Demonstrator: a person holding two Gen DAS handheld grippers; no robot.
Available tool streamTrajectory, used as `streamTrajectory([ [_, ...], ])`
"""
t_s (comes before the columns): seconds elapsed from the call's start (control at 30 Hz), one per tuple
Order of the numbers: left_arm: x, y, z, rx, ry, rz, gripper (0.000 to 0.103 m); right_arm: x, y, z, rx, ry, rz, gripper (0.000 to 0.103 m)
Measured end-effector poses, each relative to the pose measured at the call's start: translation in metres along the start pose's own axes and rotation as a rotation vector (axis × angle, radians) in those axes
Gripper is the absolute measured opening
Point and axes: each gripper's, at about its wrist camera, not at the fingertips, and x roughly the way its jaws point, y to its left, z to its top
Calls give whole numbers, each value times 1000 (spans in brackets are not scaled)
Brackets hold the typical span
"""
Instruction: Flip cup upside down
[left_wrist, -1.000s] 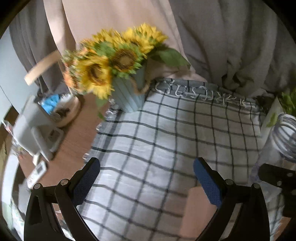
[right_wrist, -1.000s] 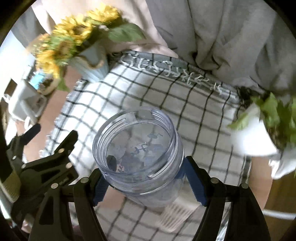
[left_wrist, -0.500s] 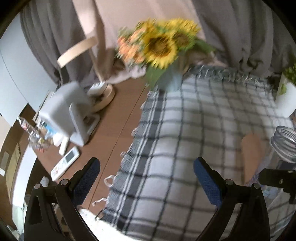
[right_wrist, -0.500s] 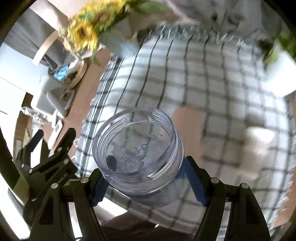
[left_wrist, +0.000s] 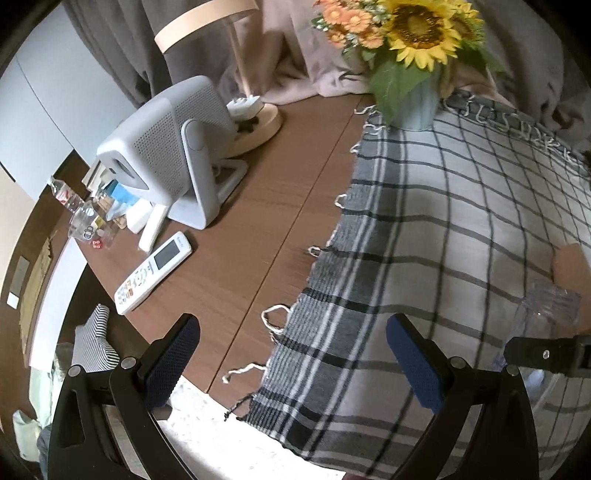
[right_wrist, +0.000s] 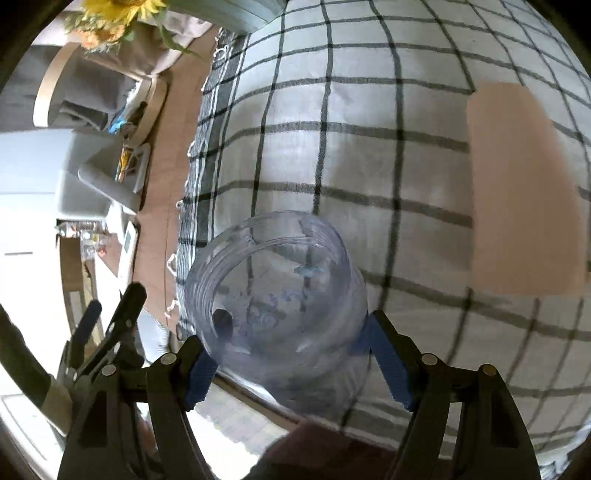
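Observation:
The cup is a clear plastic jar with a threaded mouth. My right gripper is shut on it, blue pads on both sides, and holds it in the air above the checked cloth, tipped with its mouth facing away from the camera and down toward the cloth. The cup also shows at the right edge of the left wrist view, with a black finger of the right gripper across it. My left gripper is open and empty over the cloth's left edge near the table's front edge.
A tan coaster lies on the cloth. A sunflower vase stands at the cloth's far corner. On the bare wood to the left are a grey device, a lamp base and a white remote.
The right gripper has rotated, tipping the cup's mouth from upward toward the cloth. The left gripper has swung left and back, so more of the bare table shows.

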Motion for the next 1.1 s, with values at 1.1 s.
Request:
streamTrajectory([
  [1.1,-51,-24,-20,-9,-201,-103,103,-99,43,-34,-209,-467,-283,86],
])
